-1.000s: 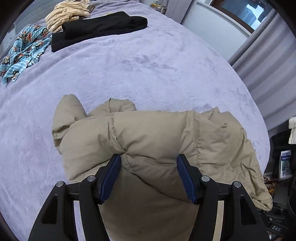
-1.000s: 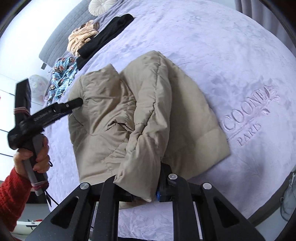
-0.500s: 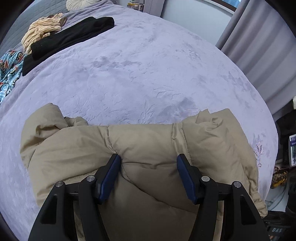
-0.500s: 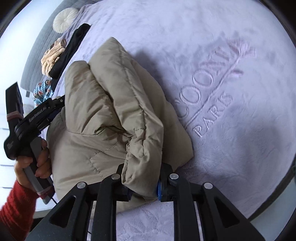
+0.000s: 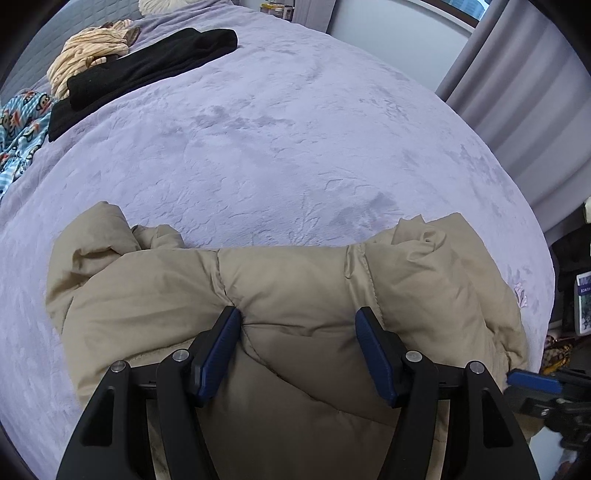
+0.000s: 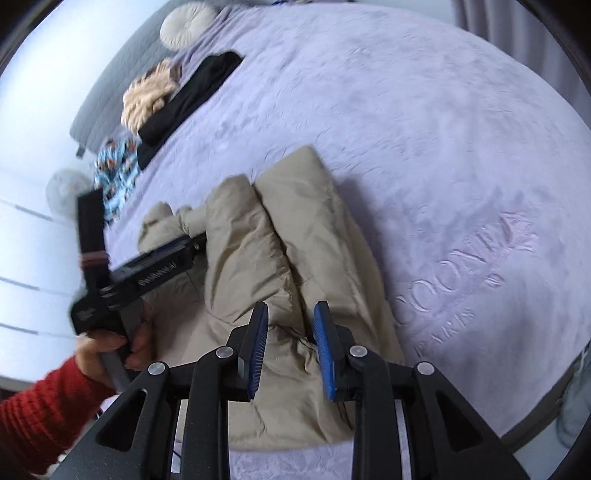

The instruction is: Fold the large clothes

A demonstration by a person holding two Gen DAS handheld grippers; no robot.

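Note:
A beige puffer jacket (image 5: 295,291) lies folded over itself on the lilac bedspread (image 5: 277,140), near the bed's front edge. My left gripper (image 5: 299,317) is open, its blue pads astride a padded fold of the jacket. In the right wrist view the jacket (image 6: 258,251) lies in a thick bundle. My right gripper (image 6: 290,314) is open just above the jacket's near end, holding nothing. The left gripper (image 6: 184,245) shows there at the jacket's left side, held by a hand in a red sleeve.
A black garment (image 5: 147,66), a striped yellow garment (image 5: 88,51) and a blue patterned garment (image 5: 18,125) lie at the far left of the bed. A round cushion (image 6: 184,24) sits near the headboard. Grey curtains (image 5: 517,85) hang on the right. Embroidered lettering (image 6: 476,258) marks the bedspread.
My right gripper has let go of the jacket's folded edge and opened; the fold now rests on the jacket. My left gripper stays open on the jacket.

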